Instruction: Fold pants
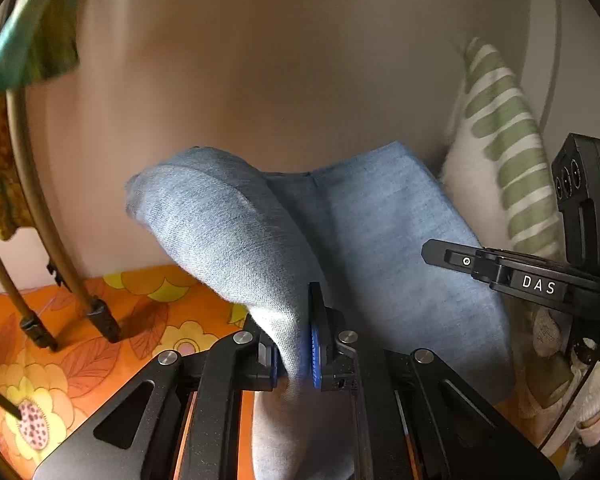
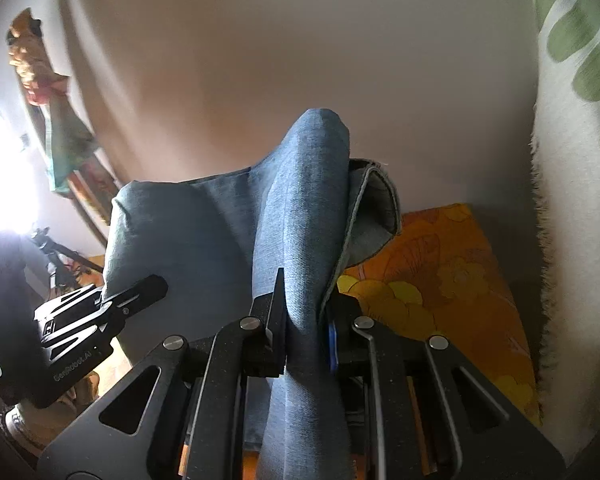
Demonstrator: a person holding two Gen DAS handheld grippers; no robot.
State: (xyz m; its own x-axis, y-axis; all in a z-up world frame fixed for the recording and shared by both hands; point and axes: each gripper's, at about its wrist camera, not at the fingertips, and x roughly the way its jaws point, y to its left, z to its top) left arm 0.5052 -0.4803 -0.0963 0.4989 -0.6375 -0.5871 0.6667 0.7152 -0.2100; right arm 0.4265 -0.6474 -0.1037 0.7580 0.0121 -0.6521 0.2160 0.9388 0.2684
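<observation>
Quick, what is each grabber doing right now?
Left gripper: shut on the blue pants.
Right gripper: shut on the blue pants too.

Support surface: a flat surface covered by an orange cloth with a yellow flower print (image 1: 100, 320). Two black-capped wooden legs (image 1: 100, 322) stand on the cloth at its left. A white cushion with green stripes (image 1: 500, 152) sits at its right edge.

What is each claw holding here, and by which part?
Both hold the pants, lifted above the floral cloth. The left claw pinches a bunched fold of denim; the right claw pinches another. Which part of the pants cannot be told.
</observation>
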